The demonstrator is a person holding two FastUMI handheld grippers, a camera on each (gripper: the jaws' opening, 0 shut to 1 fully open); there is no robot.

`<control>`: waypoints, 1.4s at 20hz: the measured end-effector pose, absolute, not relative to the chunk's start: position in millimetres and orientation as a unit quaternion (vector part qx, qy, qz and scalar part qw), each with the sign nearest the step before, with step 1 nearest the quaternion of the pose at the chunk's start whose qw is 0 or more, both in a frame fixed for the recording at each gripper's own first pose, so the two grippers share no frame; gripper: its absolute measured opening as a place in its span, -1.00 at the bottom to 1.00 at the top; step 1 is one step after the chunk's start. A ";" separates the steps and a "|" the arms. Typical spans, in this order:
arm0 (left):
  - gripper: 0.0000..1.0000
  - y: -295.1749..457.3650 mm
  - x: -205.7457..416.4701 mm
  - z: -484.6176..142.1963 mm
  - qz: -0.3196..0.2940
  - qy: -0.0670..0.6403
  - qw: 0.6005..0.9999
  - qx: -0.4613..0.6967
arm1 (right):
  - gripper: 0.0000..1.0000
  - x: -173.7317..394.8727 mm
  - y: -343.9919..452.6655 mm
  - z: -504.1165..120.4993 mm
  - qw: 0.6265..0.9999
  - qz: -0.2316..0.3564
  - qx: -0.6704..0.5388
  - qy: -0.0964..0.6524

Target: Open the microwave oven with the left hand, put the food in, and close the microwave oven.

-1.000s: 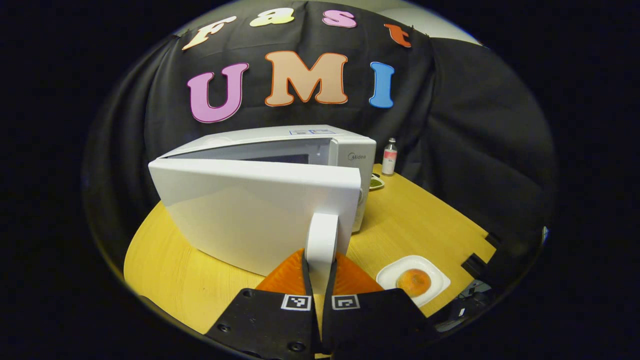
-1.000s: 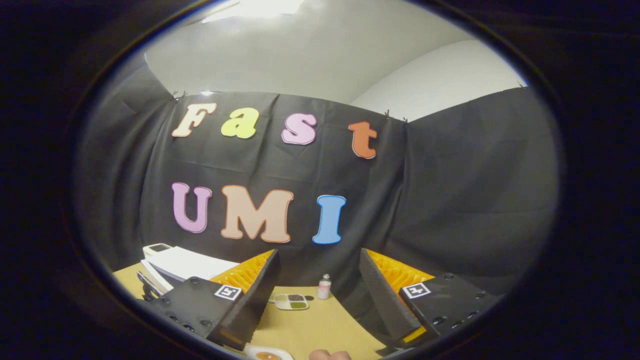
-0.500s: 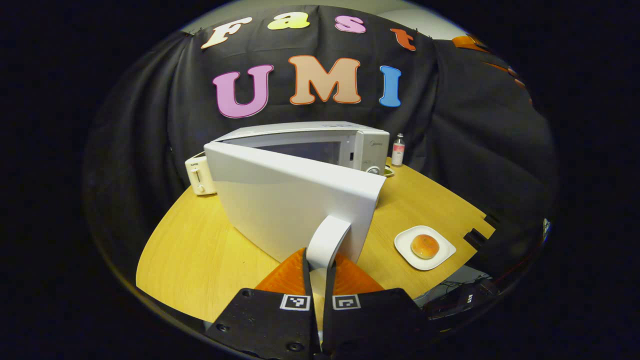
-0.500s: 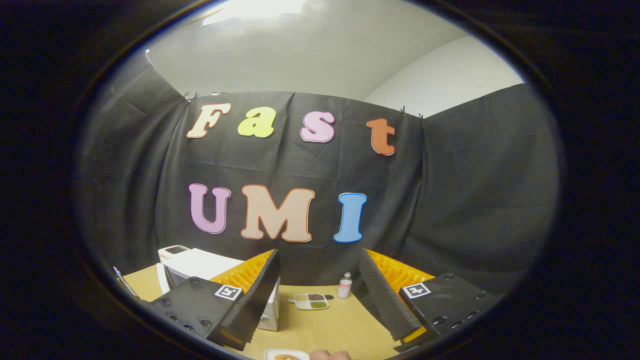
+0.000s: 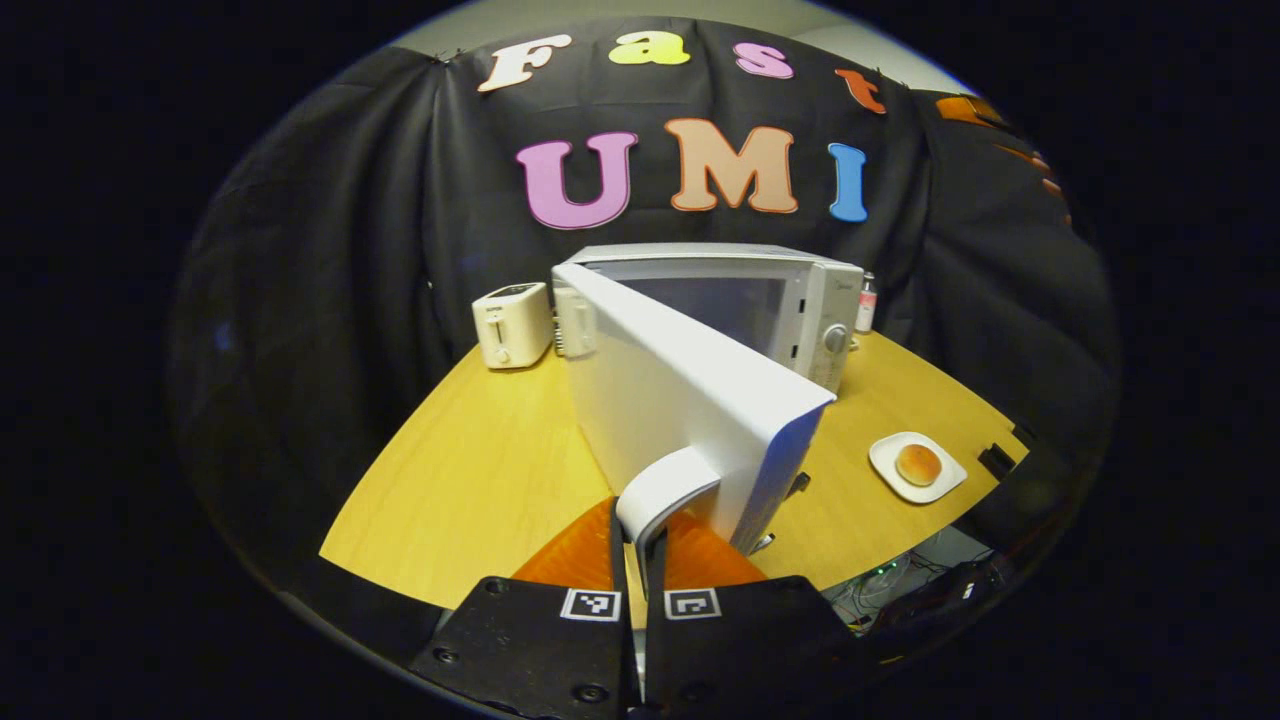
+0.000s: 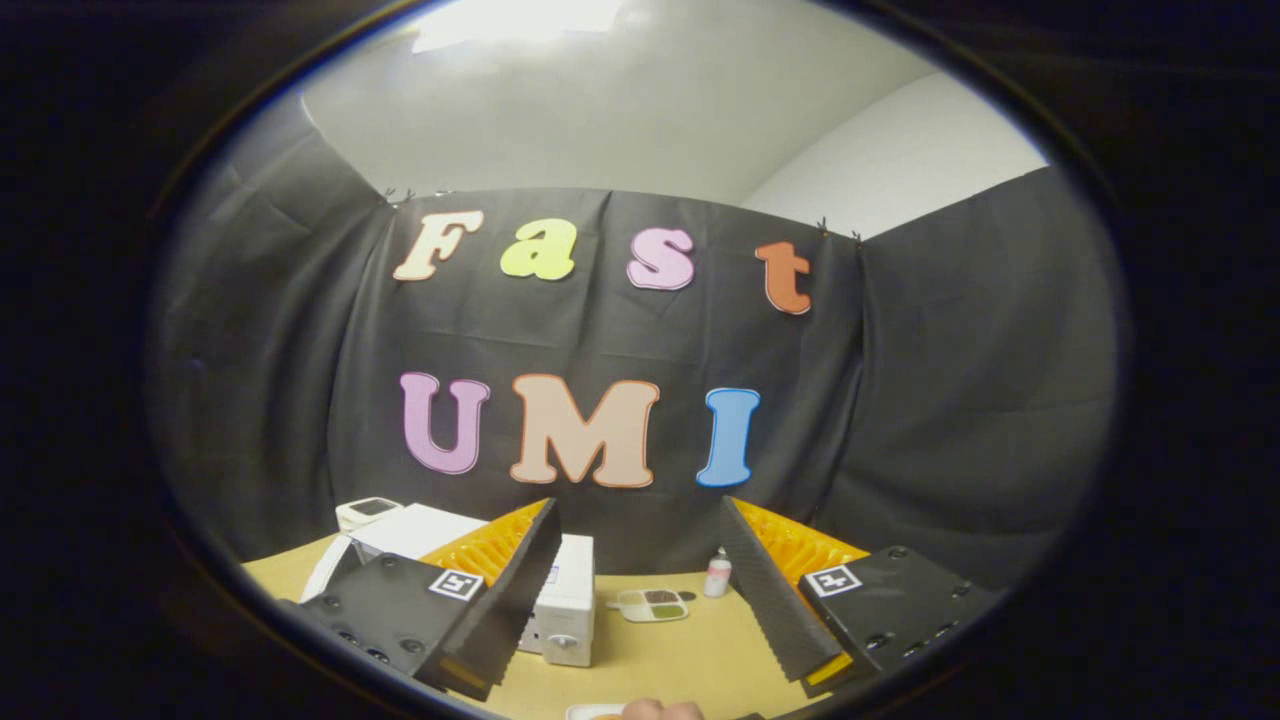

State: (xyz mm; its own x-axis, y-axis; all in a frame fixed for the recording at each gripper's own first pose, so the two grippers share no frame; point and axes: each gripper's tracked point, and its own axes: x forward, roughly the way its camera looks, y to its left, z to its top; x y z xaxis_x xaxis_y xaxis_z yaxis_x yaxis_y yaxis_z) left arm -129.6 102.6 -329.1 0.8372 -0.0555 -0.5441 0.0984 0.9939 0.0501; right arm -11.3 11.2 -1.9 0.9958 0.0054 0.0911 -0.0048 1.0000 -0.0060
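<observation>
The white microwave oven [image 5: 800, 300] stands at the back of the round wooden table [image 5: 480, 470], its door [image 5: 690, 400] swung wide toward me. My left gripper [image 5: 640, 535] is shut on the door's white handle [image 5: 665, 490]. A round bun [image 5: 918, 464] lies on a small white plate [image 5: 940, 485] at the table's right front. In the right gripper view my right gripper [image 6: 640, 590] hangs open and empty above the table, with the microwave oven [image 6: 565, 600] low between its fingers and the plate's rim [image 6: 590, 712] at the bottom edge.
A white toaster [image 5: 512, 325] sits left of the oven. A small bottle [image 5: 866, 300] stands behind the oven's right side, also seen as a bottle [image 6: 717, 575] beside a divided dish [image 6: 652, 603]. A fingertip [image 6: 660, 710] shows at the bottom edge.
The door has swung much farther open, drawn by my left gripper, and the oven's cavity and the toaster came into sight. The right gripper stayed open, its view drifting slightly.
</observation>
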 end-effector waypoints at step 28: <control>0.12 144.3 -134.2 -326.9 -0.042 0.268 0.962 0.012 | 0.97 -35.1 19.2 -420.0 0.961 0.003 0.017 0.276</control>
State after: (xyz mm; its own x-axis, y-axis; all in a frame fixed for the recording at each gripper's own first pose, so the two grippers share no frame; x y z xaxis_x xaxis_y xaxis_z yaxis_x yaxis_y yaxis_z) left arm -134.2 144.3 -326.9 0.8529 -0.0736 -0.5168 0.0862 0.9963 0.0005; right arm -35.1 19.2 -420.0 0.8480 0.0146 -0.5297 0.0036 0.9994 0.0333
